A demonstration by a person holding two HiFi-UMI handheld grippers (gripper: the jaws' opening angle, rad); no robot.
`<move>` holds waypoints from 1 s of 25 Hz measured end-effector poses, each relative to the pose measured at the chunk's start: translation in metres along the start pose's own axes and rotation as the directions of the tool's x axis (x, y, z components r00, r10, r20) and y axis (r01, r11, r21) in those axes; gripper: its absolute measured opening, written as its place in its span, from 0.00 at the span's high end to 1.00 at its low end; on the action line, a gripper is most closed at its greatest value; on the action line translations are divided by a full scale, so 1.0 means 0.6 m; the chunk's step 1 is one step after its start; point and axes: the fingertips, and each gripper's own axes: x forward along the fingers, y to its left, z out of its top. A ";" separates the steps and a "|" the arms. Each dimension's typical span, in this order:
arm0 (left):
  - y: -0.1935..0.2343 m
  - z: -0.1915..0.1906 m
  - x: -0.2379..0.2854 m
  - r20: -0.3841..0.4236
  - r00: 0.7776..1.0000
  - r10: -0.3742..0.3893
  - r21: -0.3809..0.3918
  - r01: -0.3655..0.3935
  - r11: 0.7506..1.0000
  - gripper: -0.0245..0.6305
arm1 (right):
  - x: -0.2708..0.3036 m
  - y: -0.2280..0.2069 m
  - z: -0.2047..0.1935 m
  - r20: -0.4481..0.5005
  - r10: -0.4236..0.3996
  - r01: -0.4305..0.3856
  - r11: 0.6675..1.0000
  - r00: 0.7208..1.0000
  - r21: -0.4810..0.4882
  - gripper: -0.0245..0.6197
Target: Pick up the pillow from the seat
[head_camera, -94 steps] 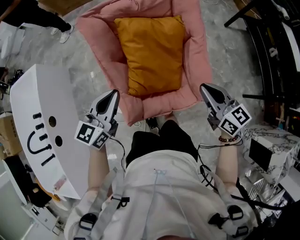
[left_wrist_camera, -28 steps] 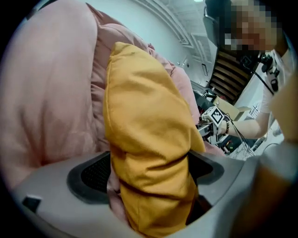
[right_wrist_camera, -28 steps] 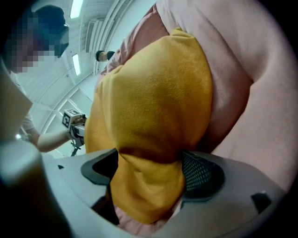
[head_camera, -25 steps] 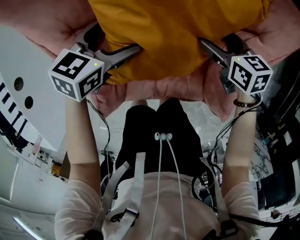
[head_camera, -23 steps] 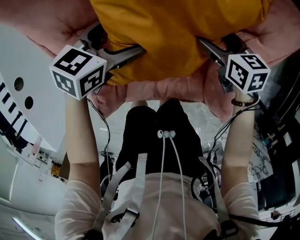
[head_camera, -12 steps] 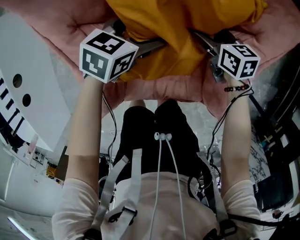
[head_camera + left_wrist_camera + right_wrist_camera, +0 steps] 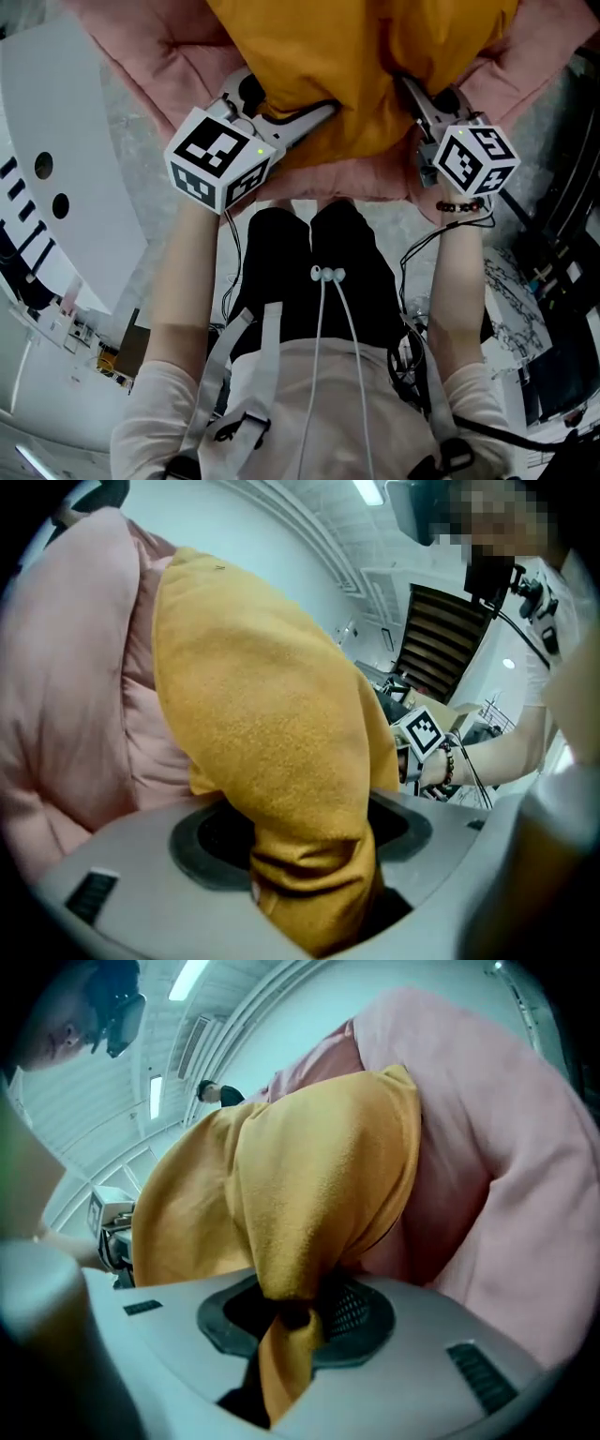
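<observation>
The orange pillow (image 7: 366,66) lies over the pink padded seat (image 7: 159,56). Its body runs away from me and out of the head view's top edge, so I cannot tell its long axis. Its near edge is gathered in two bunches. The jaws of my left gripper (image 7: 314,114) have just been closing and are clamped on the thick left bunch. The jaws of my right gripper (image 7: 412,92), closing too, pinch a thinner fold at the right. A white panel (image 7: 56,187) with black marks stands at my left and dark frames (image 7: 562,225) at my right. The grey floor (image 7: 398,230) is below.
</observation>
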 end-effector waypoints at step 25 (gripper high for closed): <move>-0.229 0.330 -0.387 0.482 0.864 -0.146 0.283 0.004 0.959 0.47 | -0.377 0.403 0.346 0.489 -0.075 0.245 0.924 0.869 -0.294 0.80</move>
